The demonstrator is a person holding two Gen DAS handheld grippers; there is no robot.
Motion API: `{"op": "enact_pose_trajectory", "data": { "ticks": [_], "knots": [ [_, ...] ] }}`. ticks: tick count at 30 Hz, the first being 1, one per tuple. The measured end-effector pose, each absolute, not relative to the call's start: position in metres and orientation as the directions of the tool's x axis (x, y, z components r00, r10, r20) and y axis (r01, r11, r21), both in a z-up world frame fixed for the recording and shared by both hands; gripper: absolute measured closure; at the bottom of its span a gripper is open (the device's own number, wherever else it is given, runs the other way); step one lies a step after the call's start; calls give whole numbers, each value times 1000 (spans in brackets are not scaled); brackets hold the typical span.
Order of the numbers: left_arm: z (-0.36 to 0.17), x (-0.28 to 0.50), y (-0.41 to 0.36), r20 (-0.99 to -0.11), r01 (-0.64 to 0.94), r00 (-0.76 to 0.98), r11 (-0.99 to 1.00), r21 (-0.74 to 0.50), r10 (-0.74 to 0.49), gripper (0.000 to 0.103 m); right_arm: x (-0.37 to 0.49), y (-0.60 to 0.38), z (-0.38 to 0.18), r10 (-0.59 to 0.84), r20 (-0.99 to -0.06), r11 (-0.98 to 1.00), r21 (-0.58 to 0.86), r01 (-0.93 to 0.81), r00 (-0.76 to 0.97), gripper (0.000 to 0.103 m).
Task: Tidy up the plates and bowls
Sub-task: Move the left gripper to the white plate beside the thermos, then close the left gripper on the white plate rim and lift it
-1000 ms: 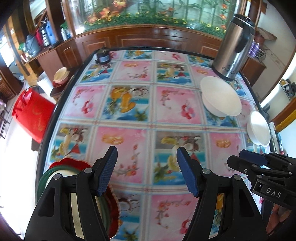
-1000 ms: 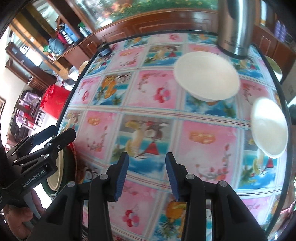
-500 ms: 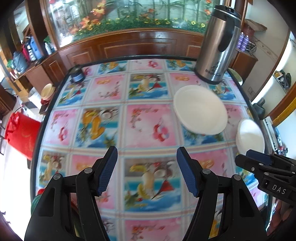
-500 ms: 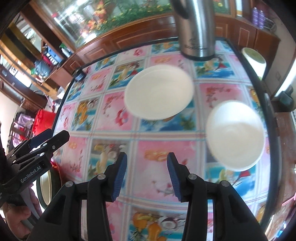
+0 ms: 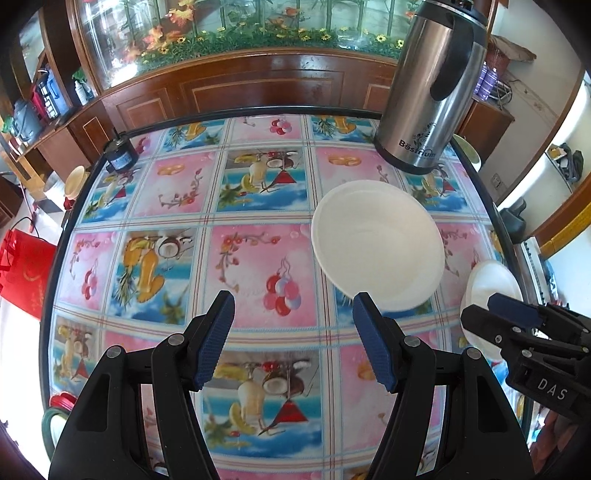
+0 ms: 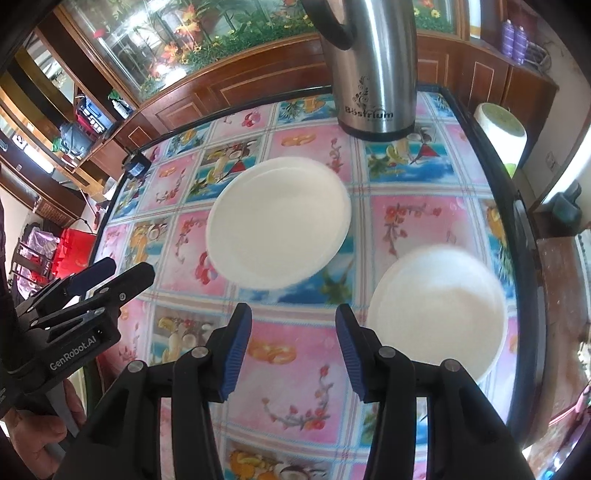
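Note:
A white plate lies on the patterned table, also in the right wrist view. A white bowl sits to its right near the table's right edge; it shows partly in the left wrist view. My left gripper is open and empty, hovering just short of the plate's near-left rim. My right gripper is open and empty, between plate and bowl, its right finger close to the bowl. A stack of red and green dishes peeks in at the table's near left.
A steel thermos jug stands behind the plate at the far right. A small dark jar sits at the far left corner. A wooden cabinet with an aquarium lies beyond the table. A red bag stands on the floor left.
Both grippers have moved forward and rightward toward the white plate and bowl, which now look larger and nearer. The dish stack has slid out to the left corner. Both stay open.

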State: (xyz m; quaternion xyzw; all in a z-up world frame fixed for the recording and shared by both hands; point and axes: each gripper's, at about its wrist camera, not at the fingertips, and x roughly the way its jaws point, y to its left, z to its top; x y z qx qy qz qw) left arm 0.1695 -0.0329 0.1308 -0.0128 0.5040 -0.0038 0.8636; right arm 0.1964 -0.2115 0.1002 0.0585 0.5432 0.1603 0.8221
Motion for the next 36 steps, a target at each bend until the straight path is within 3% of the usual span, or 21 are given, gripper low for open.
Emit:
{"op": "enact_pose_trajectory", "data": {
  "ticks": [36],
  "knots": [
    [63,236,-50,-913,-84,406,993,-80,-39,36,271,-225,48,383,-858,923,335,-191,343,53]
  ]
}}
